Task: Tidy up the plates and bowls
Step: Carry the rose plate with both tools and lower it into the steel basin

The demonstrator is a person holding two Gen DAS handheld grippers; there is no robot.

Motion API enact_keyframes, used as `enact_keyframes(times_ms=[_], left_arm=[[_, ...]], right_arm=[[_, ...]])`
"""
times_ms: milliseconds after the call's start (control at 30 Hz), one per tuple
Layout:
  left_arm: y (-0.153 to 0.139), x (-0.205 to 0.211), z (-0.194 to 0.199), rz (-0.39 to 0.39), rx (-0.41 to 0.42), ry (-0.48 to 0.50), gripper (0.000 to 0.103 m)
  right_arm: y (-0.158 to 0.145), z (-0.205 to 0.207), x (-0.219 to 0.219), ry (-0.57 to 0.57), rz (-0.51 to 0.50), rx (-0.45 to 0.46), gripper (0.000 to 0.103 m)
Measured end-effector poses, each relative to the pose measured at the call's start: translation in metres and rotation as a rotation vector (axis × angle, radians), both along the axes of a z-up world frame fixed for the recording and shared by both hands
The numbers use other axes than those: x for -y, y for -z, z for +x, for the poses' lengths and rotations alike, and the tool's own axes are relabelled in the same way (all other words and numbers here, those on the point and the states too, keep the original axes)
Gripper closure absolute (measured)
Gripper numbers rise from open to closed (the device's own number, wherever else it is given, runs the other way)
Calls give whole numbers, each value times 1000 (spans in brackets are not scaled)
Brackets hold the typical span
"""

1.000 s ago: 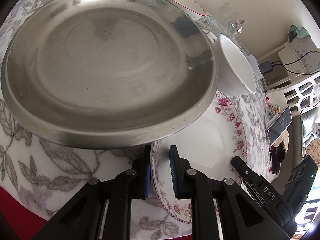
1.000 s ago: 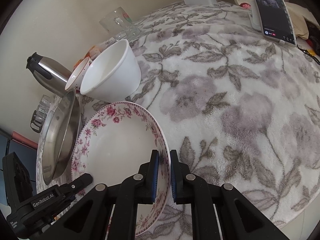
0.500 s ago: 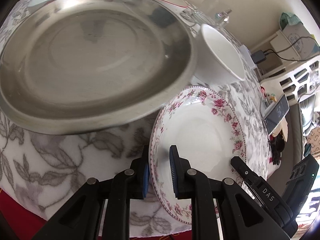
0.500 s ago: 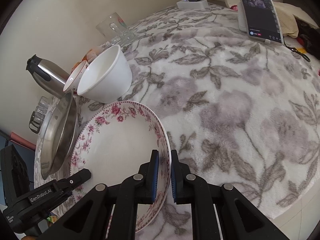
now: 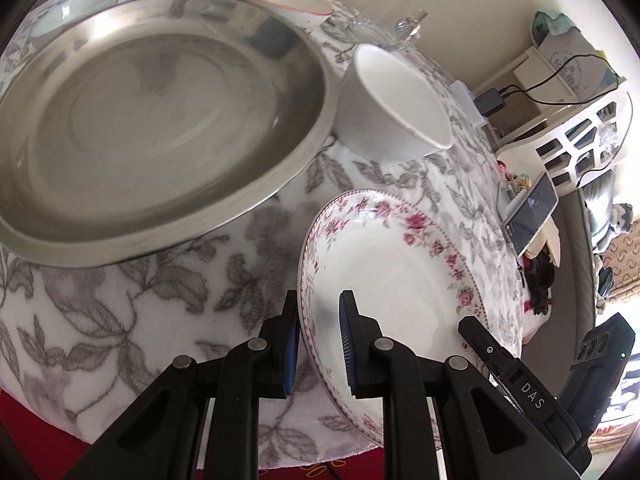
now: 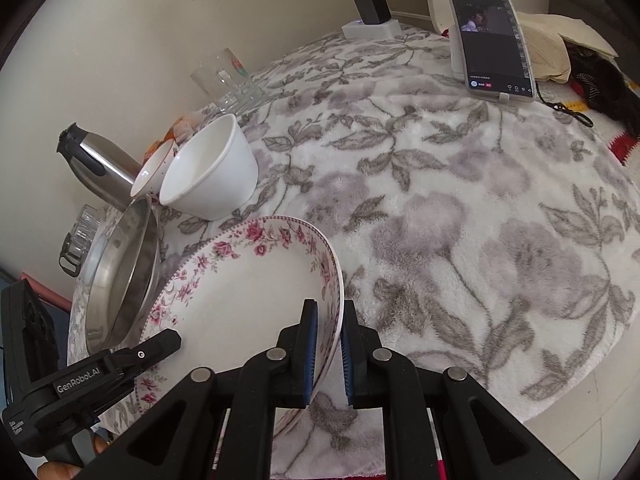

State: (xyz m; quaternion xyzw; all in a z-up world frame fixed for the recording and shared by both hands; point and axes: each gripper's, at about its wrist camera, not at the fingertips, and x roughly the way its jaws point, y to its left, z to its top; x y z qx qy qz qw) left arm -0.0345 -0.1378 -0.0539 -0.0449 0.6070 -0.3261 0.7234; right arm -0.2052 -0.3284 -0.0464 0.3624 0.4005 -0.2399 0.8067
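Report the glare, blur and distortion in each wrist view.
Left wrist: sharp; soft sheen and a dark reflection on the steel tray; window blown out at lower right; fisheye bends the tablecloth. Right wrist: evenly lit, sharp; phone screen readable; edges curve and vignette.

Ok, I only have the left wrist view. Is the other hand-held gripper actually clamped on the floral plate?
Observer: Yes. The right hand-held gripper pinches the floral plate by its rim, across from the left hand-held gripper.
Operator: And the steel thing cut off at the top of my view?
Observer: A steel flask with a black lid and handle, behind the small bowl.
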Motion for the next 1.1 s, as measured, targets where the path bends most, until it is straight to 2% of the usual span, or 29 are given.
enact_keyframes(times_ms=[267, 467, 633, 800, 1100], left_arm=[[-16, 6, -3, -50, 25, 28, 85], [-38, 3, -6, -109, 76, 34, 85], [-52, -8, -1, -160, 95, 11, 85], [-61, -26, 8, -213, 97, -26, 85], [-74, -49, 19, -246, 143, -62, 85]], right_arm=[[-15, -12, 2, 37, -21, 55, 91], [-36, -16, -2, 50, -92, 133, 91], [-50, -13, -10, 38, -135, 197, 91], [-56, -3, -22, 9, -155, 206, 91], [-65, 17, -43, -24, -152, 248, 91]])
